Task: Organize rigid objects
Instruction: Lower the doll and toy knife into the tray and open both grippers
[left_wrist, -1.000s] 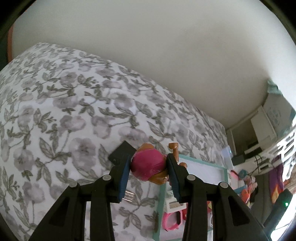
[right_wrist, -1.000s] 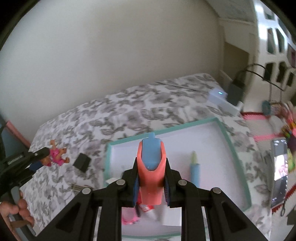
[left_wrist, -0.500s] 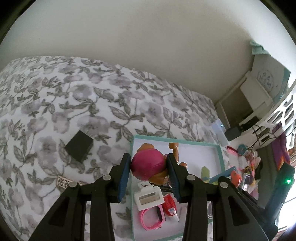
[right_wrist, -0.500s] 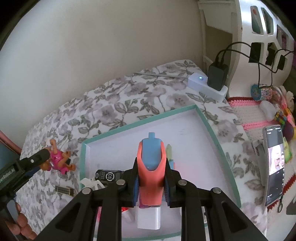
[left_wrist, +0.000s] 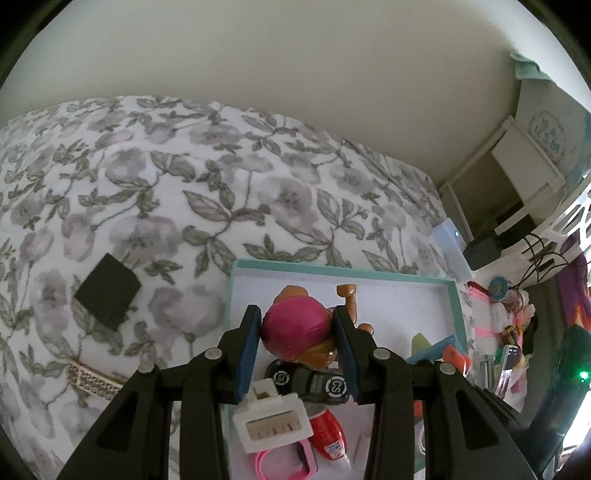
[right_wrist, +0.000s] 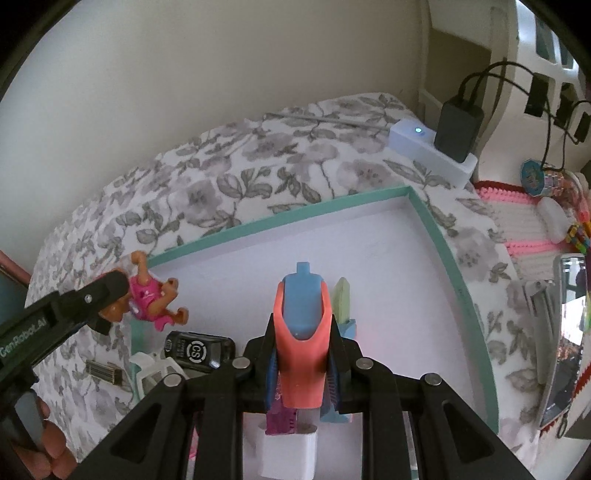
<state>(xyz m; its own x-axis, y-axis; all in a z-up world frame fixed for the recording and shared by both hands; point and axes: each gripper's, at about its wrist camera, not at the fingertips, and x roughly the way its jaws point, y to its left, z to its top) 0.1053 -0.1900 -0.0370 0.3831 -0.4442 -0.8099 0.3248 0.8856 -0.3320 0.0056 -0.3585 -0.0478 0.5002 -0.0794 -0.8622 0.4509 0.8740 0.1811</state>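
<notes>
My left gripper (left_wrist: 297, 332) is shut on a small toy figure (left_wrist: 295, 328) in a pink outfit, gripping its pink head. It hangs over the left end of a teal-rimmed white tray (left_wrist: 332, 266). From the right wrist view the figure (right_wrist: 147, 295) and the left gripper (right_wrist: 123, 295) show at the tray's left rim (right_wrist: 288, 214). My right gripper (right_wrist: 301, 350) is shut on a coral and blue plastic piece (right_wrist: 301, 325), held above the tray's middle.
In the tray lie a black cylinder (left_wrist: 314, 382), a white block (left_wrist: 271, 421), a pink band (left_wrist: 284, 461), a red tube (left_wrist: 327, 434) and a green stick (right_wrist: 341, 299). A black cube (left_wrist: 107, 291) and a metal clip (left_wrist: 92, 380) lie on the floral bedspread. Clutter and a phone (right_wrist: 561, 332) sit right.
The left gripper carried the toy figure to the right from above the bedspread to over the tray's left end. The right gripper sank closer to the tray with its coral and blue piece.
</notes>
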